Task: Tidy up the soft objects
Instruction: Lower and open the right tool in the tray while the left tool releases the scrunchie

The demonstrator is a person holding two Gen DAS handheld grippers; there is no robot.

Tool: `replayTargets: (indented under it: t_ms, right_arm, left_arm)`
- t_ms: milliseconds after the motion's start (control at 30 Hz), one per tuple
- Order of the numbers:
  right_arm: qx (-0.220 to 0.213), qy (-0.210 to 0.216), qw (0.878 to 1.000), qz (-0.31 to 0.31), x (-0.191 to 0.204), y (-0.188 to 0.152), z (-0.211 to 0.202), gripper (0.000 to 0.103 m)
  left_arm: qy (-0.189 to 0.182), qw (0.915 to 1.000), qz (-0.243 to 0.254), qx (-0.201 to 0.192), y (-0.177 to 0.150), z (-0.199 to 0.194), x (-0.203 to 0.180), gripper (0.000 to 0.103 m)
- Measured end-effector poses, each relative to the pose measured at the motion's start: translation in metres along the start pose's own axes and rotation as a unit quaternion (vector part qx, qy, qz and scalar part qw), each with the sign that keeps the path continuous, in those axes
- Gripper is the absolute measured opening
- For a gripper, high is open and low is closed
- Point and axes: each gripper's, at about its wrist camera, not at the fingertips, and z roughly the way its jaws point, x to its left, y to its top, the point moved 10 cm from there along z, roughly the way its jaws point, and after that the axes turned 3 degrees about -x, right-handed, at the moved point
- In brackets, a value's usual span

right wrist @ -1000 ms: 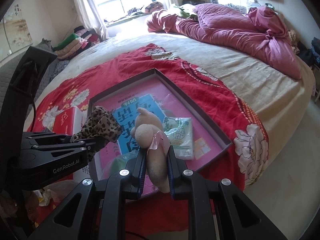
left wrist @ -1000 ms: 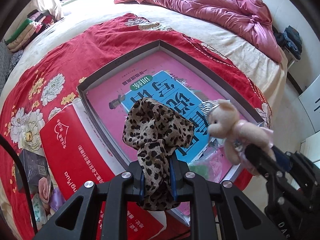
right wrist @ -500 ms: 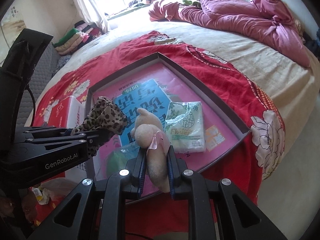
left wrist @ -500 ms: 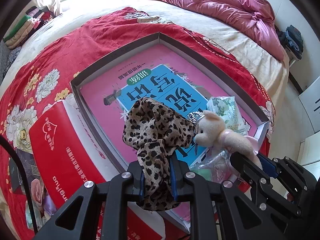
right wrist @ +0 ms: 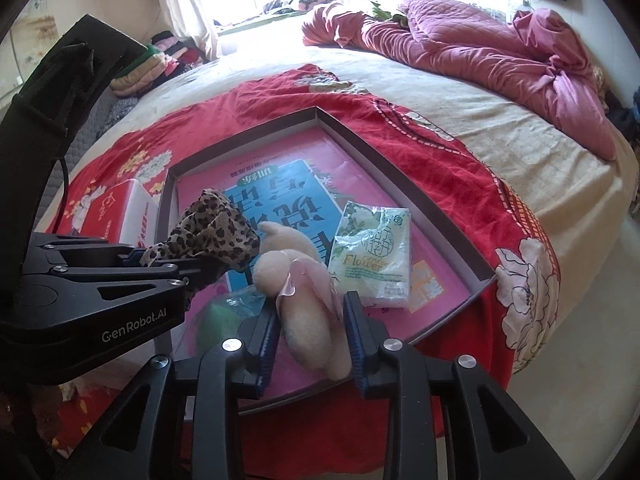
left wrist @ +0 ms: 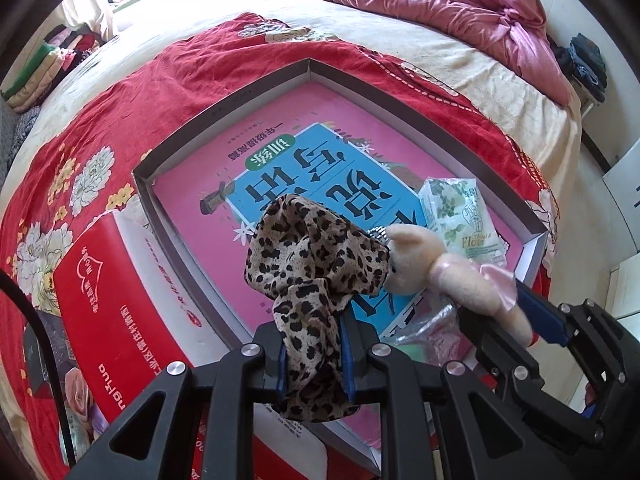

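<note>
Here, in the left view, our left claw [left wrist: 312, 356] squeezes the soft leopard-print cloth scrunchie [left wrist: 312, 256] above the flat grey box [left wrist: 224, 108] on the red flowered bed blanket [left wrist: 120, 100].

In the right view, our right claw [right wrist: 310, 322] is opening around the fuzzy cream teddy bear [right wrist: 304, 300]; gaps show beside it. Next we let it drop beside the green tissue pack [right wrist: 374, 256].

From my left wrist view, the leopard-print scrunchie [left wrist: 316, 256] hides the blue book's [left wrist: 320, 168] lower title. A green item [right wrist: 224, 314] under crumpled plastic sits half behind the left gripper [right wrist: 160, 254]; I can't identify it. The red carton [left wrist: 120, 300] runs off the bottom edge. Small print on the tissue pack [right wrist: 374, 256] is unreadable.
</note>
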Motion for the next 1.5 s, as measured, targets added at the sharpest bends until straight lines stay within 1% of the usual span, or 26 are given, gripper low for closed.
replayTargets:
  t_ms: [67, 167, 200, 433, 567, 767, 900, 1067, 1167, 1400, 1467, 1500]
  right_arm:
    - [-0.002, -0.003, 1.000, 0.000, -0.002, 0.001, -0.002, 0.034]
    - [-0.005, -0.005, 1.000, 0.002, -0.006, 0.002, -0.006, 0.043]
    - [-0.006, -0.006, 1.000, 0.002, -0.007, 0.003, -0.007, 0.045]
    - [-0.011, -0.012, 1.000, 0.022, -0.022, 0.006, -0.016, 0.053]
    - [-0.022, -0.011, 0.999, 0.042, -0.030, 0.010, -0.024, 0.055]
    - [-0.031, -0.014, 0.998, 0.060, -0.041, 0.014, -0.032, 0.056]
    - [-0.036, -0.019, 0.997, 0.067, -0.045, 0.016, -0.036, 0.057]
    - [-0.039, -0.020, 0.996, 0.073, -0.047, 0.017, -0.039, 0.057]
    - [-0.043, -0.019, 0.996, 0.076, -0.048, 0.019, -0.042, 0.058]
    - [-0.047, -0.020, 0.996, 0.080, -0.047, 0.021, -0.046, 0.060]
    - [-0.048, -0.019, 0.995, 0.080, -0.047, 0.021, -0.047, 0.060]
    - [-0.049, -0.020, 0.995, 0.080, -0.047, 0.022, -0.048, 0.060]
  left_arm:
    - [0.002, 1.0000, 0.003, 0.003, 0.000, 0.001, -0.002, 0.020]
    - [0.002, 0.9999, 0.009, 0.010, 0.000, 0.004, -0.005, 0.020]
    - [0.003, 0.9999, 0.010, 0.011, 0.000, 0.004, -0.006, 0.021]
    - [-0.012, 0.9997, 0.012, 0.017, -0.001, 0.007, -0.012, 0.030]
    - [0.005, 0.9995, 0.026, 0.018, -0.003, 0.009, -0.013, 0.031]
    - [-0.006, 0.9995, 0.025, 0.019, -0.004, 0.006, -0.017, 0.040]
    - [-0.004, 0.9994, 0.028, 0.020, -0.005, 0.005, -0.018, 0.043]
    - [-0.004, 0.9996, 0.022, 0.019, -0.007, 0.001, -0.016, 0.054]
    - [-0.011, 0.9997, 0.010, 0.017, -0.008, -0.002, -0.014, 0.058]
    - [-0.015, 0.9998, 0.006, 0.008, -0.010, -0.012, -0.013, 0.059]
    - [-0.015, 0.9999, 0.002, 0.005, -0.010, -0.015, -0.011, 0.066]
    - [-0.014, 0.9999, 0.001, 0.003, -0.011, -0.016, -0.010, 0.067]
